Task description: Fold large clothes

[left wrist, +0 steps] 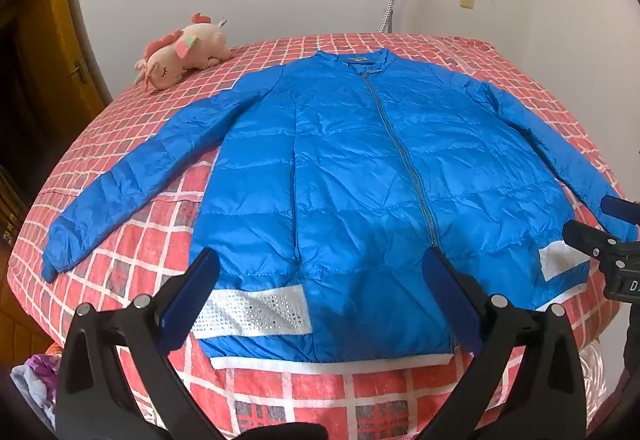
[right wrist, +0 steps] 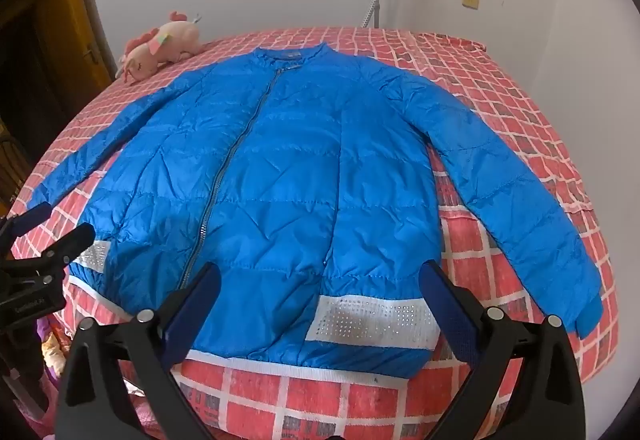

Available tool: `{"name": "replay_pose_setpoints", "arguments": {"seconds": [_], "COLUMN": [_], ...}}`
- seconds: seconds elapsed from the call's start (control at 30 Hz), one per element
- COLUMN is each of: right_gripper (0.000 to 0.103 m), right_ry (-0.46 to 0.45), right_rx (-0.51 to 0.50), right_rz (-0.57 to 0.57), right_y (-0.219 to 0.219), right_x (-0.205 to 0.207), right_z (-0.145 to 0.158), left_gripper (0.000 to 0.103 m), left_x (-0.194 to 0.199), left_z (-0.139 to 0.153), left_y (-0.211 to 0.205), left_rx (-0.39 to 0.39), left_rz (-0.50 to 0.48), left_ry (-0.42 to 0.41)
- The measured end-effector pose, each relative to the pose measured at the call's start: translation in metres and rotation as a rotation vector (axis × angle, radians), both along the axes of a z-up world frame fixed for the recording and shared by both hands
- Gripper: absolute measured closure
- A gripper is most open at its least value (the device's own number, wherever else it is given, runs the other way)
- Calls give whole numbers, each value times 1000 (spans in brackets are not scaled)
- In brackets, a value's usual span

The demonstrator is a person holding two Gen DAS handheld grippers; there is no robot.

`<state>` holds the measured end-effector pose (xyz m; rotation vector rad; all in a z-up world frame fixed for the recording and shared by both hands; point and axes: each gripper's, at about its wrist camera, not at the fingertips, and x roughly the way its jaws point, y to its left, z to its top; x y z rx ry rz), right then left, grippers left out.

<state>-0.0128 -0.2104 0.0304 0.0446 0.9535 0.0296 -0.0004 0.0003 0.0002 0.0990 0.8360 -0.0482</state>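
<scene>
On the red-and-white checked bedspread (left wrist: 120,252), a blue quilted zip-front jacket (left wrist: 360,168) lies flat, front up, both sleeves spread outward.

At the far left corner a pink plush unicorn toy (left wrist: 180,56) rests near the wall; the left gripper (left wrist: 320,288) hovers above the jacket's hem with its jaws wide apart and nothing between them, over the white perforated band (left wrist: 256,314); the right gripper (right wrist: 320,292) does likewise, spread wide and holding nothing, above the hem's other side.
</scene>
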Motion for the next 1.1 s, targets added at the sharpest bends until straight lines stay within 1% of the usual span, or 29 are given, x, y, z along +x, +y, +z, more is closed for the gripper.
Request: {"name": "replay_pose_setpoints", "arguments": {"seconds": [1.1], "right_gripper": [4], "right_ry": [6], "right_rx": [1], "right_rz": [1], "right_y": [1], "right_x": [2], "right_z": [-1], "left_gripper": [3], "left_x": [0], "left_z": [0], "left_y": [-1], "left_rx": [7], "left_rz": [1], "left_ry": [1]}}
